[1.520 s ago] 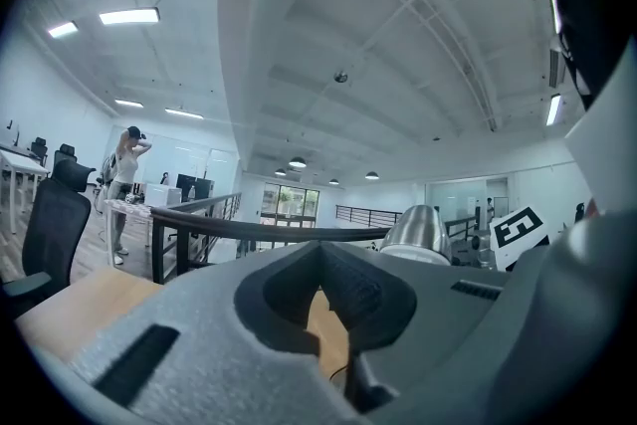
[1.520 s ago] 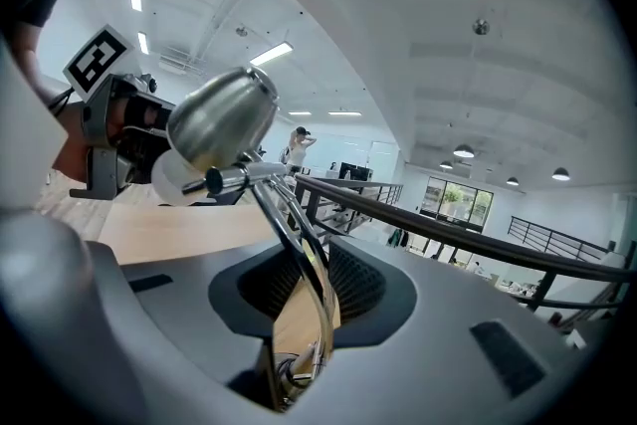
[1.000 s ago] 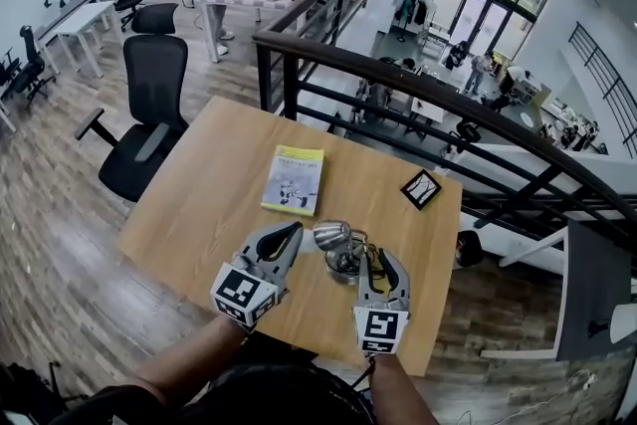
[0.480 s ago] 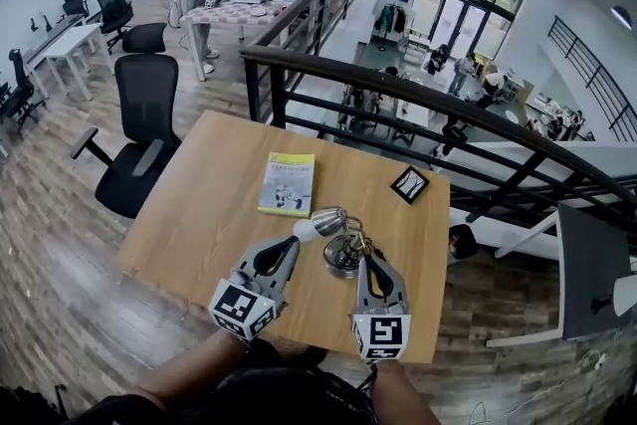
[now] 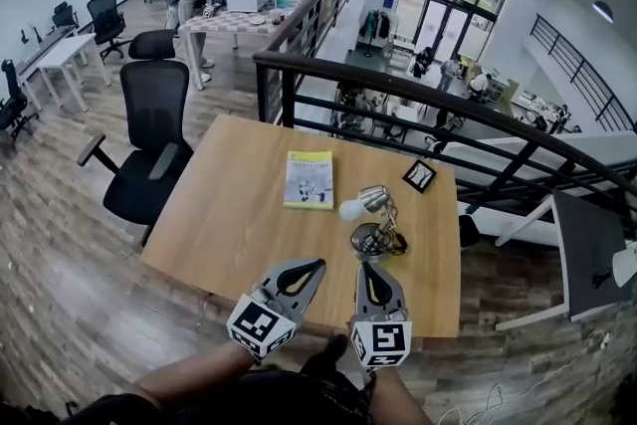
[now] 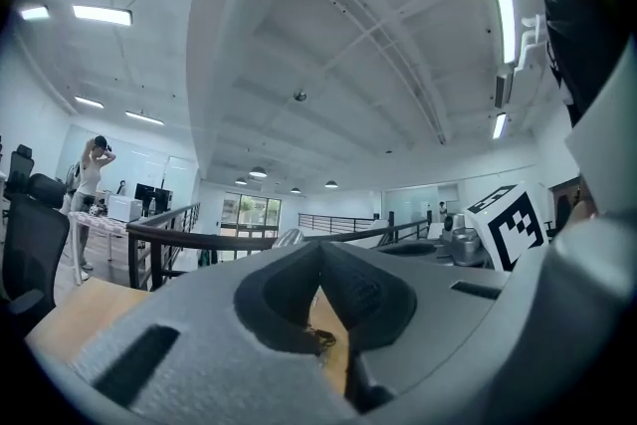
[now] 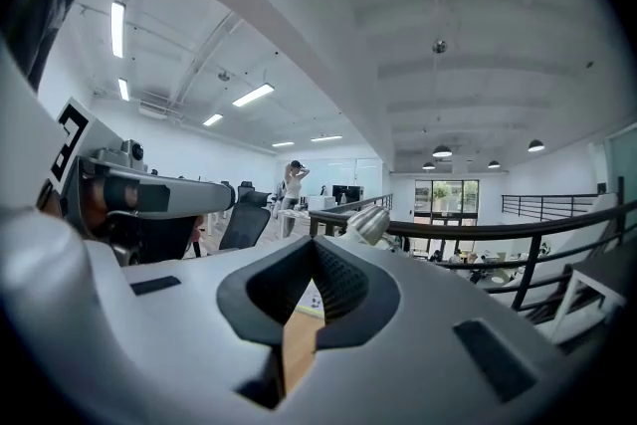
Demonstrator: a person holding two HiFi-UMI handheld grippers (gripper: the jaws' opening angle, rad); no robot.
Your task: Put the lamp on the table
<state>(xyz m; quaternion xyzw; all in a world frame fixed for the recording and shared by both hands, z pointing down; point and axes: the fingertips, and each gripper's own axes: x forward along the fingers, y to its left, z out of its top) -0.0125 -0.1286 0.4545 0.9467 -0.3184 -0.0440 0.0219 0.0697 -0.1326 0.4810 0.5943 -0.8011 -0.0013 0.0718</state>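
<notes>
Upright lamp (image 5: pixel 371 225) on worktop (image 5: pixel 234 214), right of booklet (image 5: pixel 309 179). Left tool (image 5: pixel 315 266) and right tool (image 5: pixel 367 270) clenched, empty, at near worktop edge, apart from lamp.

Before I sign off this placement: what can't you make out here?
- Lamp base and cord: in the head view, too small to trace the cord. In the right gripper view, the right tool's shut jaws hide all but the lamp head.
- Booklet print: head view, too small to read.
- Table near edge: head view, partly covered by the left tool and right tool.
</notes>
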